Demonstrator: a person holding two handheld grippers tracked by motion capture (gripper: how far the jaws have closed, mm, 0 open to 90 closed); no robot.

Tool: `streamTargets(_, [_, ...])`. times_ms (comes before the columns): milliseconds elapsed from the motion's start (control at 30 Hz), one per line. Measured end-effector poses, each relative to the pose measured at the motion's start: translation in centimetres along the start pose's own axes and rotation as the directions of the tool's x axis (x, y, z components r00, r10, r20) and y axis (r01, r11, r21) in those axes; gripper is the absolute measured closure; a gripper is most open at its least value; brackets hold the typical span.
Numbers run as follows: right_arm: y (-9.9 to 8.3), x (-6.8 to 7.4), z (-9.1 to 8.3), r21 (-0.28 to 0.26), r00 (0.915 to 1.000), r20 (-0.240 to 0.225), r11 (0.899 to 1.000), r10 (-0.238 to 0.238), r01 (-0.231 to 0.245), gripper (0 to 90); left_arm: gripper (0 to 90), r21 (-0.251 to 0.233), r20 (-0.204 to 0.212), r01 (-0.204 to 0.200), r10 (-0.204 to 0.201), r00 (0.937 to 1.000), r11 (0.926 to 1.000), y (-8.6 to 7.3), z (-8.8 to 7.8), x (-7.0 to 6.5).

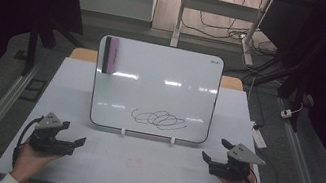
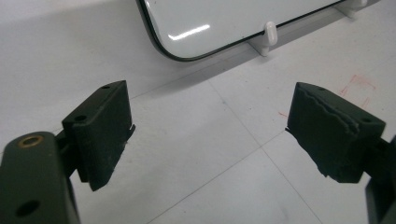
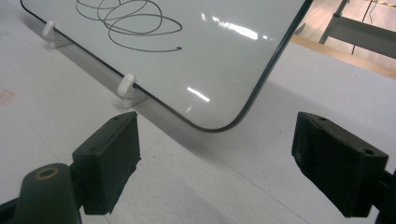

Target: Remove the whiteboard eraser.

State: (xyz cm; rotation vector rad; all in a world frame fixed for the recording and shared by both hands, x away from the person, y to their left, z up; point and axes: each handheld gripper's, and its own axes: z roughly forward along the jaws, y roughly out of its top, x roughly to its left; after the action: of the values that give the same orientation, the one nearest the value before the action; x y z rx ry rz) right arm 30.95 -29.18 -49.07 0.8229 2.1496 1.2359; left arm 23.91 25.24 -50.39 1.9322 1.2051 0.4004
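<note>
Resting on the near desk (image 1: 136, 173) with jaws wide and empty, both grippers, left (image 1: 72, 137) and right (image 1: 215, 151), are probably awaiting the eraser (image 1: 110, 55) to wipe the whiteboard's (image 1: 162, 81) scribble (image 1: 158, 118).

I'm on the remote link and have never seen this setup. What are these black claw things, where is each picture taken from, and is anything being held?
A person sits at a white table and holds a hand-operated two-jaw tool in each hand: the left gripper and the right gripper. The wide picture comes from a camera above the person, looking forward and down. The other two come from cameras riding on each gripper, looking along its black jaws. Standing on small white feet is a whiteboard with a black scribble low down and an eraser stuck at its top left corner. A faint red mark is on the table. Both grippers are open and hold nothing.
</note>
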Motion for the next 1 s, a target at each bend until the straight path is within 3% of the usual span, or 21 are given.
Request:
streamTargets(633, [0.07,0.35,0.16,0.004,0.9999,0.01,1.0,-0.01,0.01,15.4,14.9,0.006,-0.002,0.02,-0.02,0.9998,0.9998,0.07,0.02,0.33])
streamTargets(1000, [0.1,0.54,0.2,0.004,0.9999,0.009,1.0,-0.011,0.011,15.5,15.5,-0.021,-0.006,0.026,-0.026,0.9996,0.9995,1.01,-0.51,0.2])
